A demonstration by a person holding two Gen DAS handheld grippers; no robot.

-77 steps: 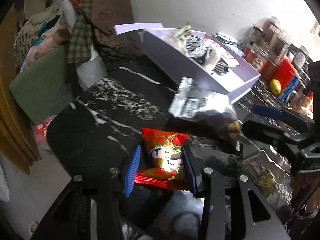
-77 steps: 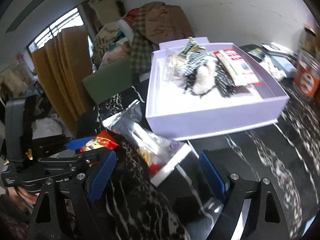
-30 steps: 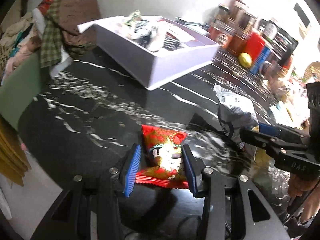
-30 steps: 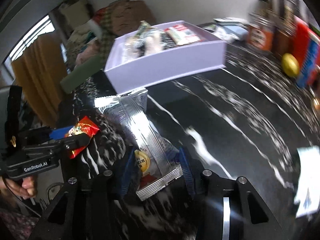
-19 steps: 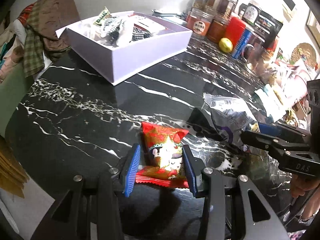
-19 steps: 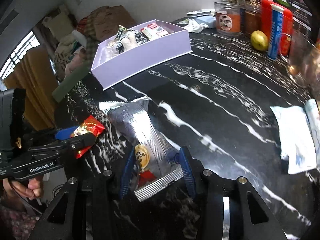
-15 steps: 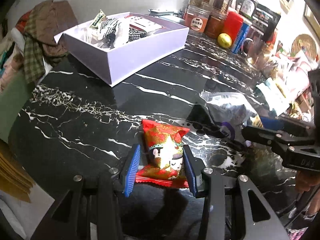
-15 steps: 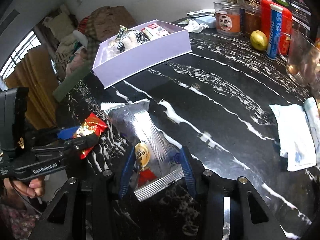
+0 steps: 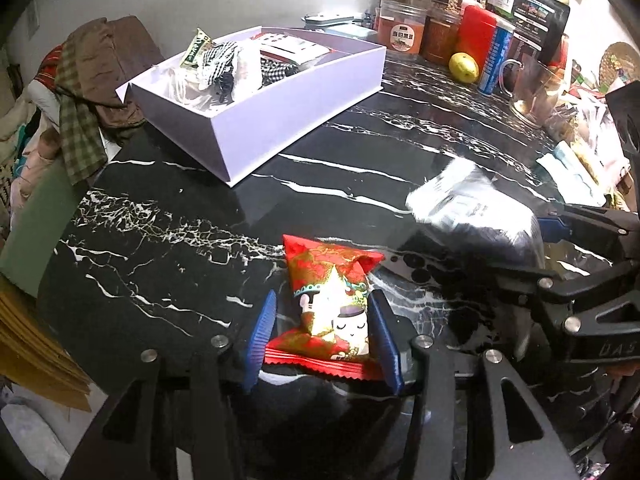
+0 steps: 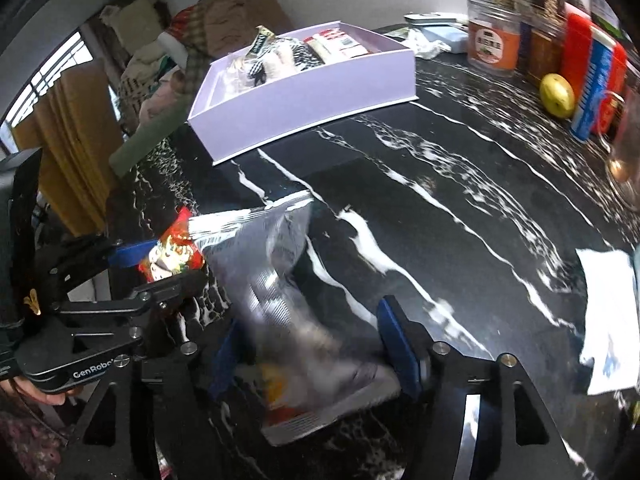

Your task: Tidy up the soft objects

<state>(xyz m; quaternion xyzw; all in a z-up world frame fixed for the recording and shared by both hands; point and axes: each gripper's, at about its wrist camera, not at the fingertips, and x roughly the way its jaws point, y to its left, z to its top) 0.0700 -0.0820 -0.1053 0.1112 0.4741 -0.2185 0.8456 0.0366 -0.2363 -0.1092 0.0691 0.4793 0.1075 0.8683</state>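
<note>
Left tongs (image 9: pixel 322 332) pinching red snack packet (image 9: pixel 332 308), blue pads pressed on both its sides, packet held just over black marble counter (image 9: pixel 168 240). Right tongs (image 10: pixel 312 354) spread wide, silver foil bag (image 10: pixel 272 264) lying blurred between pads, not gripped. Foil bag's upper edge near red packet in right wrist view. Lavender box (image 9: pixel 296 96) sits farther back on counter, holding checkered fabric and packets. Jars (image 9: pixel 402 32), lemon (image 9: pixel 463 67) along far edge. White cloth (image 10: pixel 608 320) on counter at right.
</note>
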